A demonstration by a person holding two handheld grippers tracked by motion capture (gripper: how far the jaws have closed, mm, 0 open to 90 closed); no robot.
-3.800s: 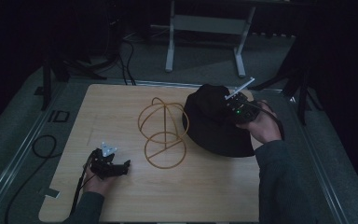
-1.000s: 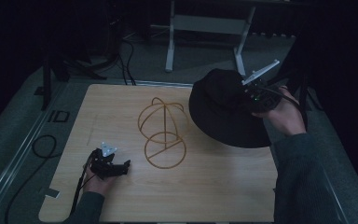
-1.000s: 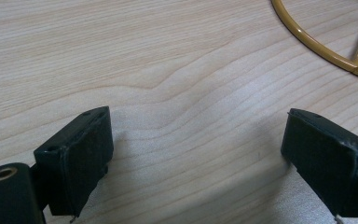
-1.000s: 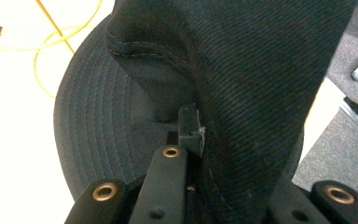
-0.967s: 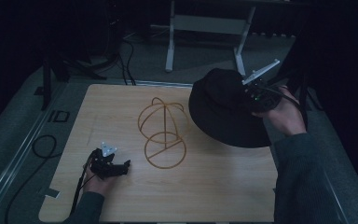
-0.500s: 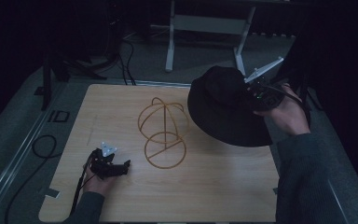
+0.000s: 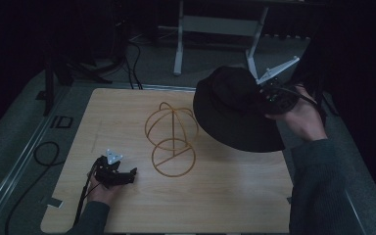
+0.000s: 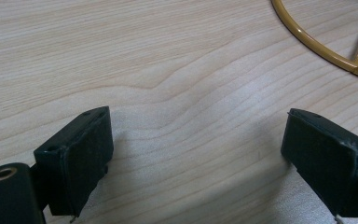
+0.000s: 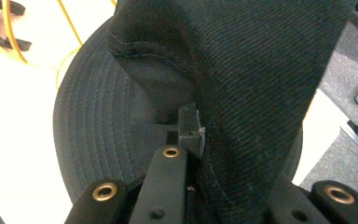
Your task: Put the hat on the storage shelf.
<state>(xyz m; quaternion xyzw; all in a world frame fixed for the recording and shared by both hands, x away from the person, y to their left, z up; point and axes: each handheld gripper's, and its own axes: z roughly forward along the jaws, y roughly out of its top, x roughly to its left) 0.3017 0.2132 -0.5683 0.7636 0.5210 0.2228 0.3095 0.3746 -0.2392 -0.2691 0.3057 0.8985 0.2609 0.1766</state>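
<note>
Black fabric hat: a soft, wide-brimmed bucket hat, held up off the worktop at the far right, tilted so its brim hangs down toward the wood.
Right gripper: clamped on the hat; in the right gripper view the jaws are together over a fold of cloth where crown meets brim.
Left gripper: resting on the worktop at the near left, jaws spread wide with nothing between them; the left gripper view shows bare wood between the pads.
Gold wire stand: a domed frame on a ring base, standing mid-worktop, just left of the hat and apart from it; its ring lies beyond the left gripper.
Handling: the hat looks light and limp, so it probably droops and swings from a single pinch; the woven cloth seems grippy rather than slippery, and not fragile.
Where to hold: the stitched brim edge or the crown seam looks firmest; a second hold on the opposite brim would likely keep it open.
Stand: thin wire, probably light and easily nudged.
</note>
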